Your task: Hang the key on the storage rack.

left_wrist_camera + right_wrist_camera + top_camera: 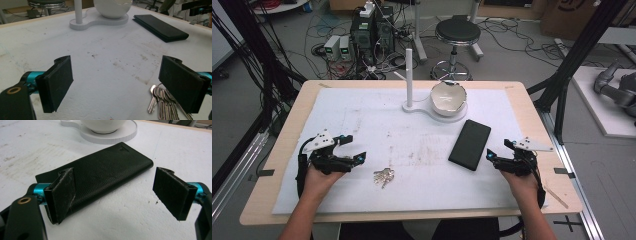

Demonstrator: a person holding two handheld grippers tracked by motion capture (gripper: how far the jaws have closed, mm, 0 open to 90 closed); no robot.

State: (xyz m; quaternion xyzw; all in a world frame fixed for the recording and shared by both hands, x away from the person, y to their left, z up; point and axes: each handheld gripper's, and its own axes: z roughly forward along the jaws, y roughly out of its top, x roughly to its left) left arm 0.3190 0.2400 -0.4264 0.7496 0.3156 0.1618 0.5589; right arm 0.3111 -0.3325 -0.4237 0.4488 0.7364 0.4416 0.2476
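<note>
Both grippers are at the approach stage, each lined up on something near the front edge of the mat point(362, 107). The left gripper point(349, 150) rests toward the front left corner with its jaws spread wide and empty; in the left gripper view the keys point(162, 101) lie just beside its right pad point(181, 86), not between the pads. The right gripper point(497, 152) sits toward the front right, jaws likewise wide apart and holding nothing, with the wallet point(100, 173) lying flat just ahead, its near end passing under the left pad point(62, 195).

As I judge it, the next move calls for each gripper to shift until its object sits between the pads, then close: low and level for the keys, across the narrow width for the wallet.

The keys are a fanned bunch of thin, bright metal blades, likely to slide or splay. The wallet is a long black rectangle with a grained, leather-like skin and a rounded folded edge. The mat is white, foam-like and scuffed. Near the back edge a white bowl point(448, 97) sits on a flat stand point(409, 106) with a post.
</note>
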